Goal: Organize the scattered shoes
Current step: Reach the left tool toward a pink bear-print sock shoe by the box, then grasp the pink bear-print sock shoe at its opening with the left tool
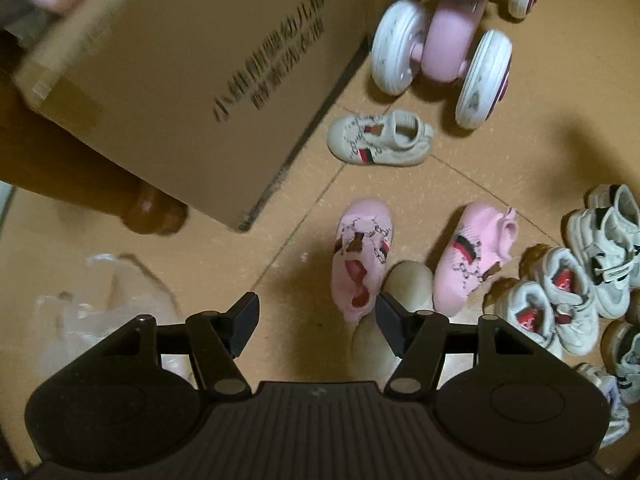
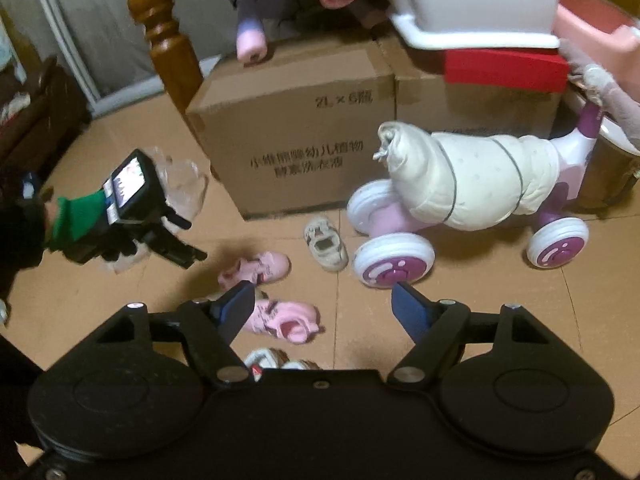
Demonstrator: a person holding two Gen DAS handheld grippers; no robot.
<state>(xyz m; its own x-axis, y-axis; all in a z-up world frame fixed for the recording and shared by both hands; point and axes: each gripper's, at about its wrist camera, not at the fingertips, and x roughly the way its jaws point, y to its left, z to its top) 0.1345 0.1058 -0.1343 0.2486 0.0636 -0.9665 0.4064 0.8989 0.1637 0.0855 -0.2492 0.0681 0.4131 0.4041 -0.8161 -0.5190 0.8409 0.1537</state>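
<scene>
Only the left wrist view shows the white strapped sneakers [image 1: 576,280] clustered right of two pink knit shoes [image 1: 362,256] on the floor; both the left gripper [image 1: 316,320] and right gripper [image 2: 322,308] hover spread, empty.

The left gripper [image 1: 316,320] is matte black plastic, with two round housings, a ribbed middle plate, silver pivot screws and black finger pads. The right gripper [image 2: 323,308] has the same black body, but its finger pads [image 2: 236,308] are blue. In the right wrist view the left gripper carries a small lit screen, and the hand [image 2: 94,246] wears a black glove under a green cuff.
</scene>
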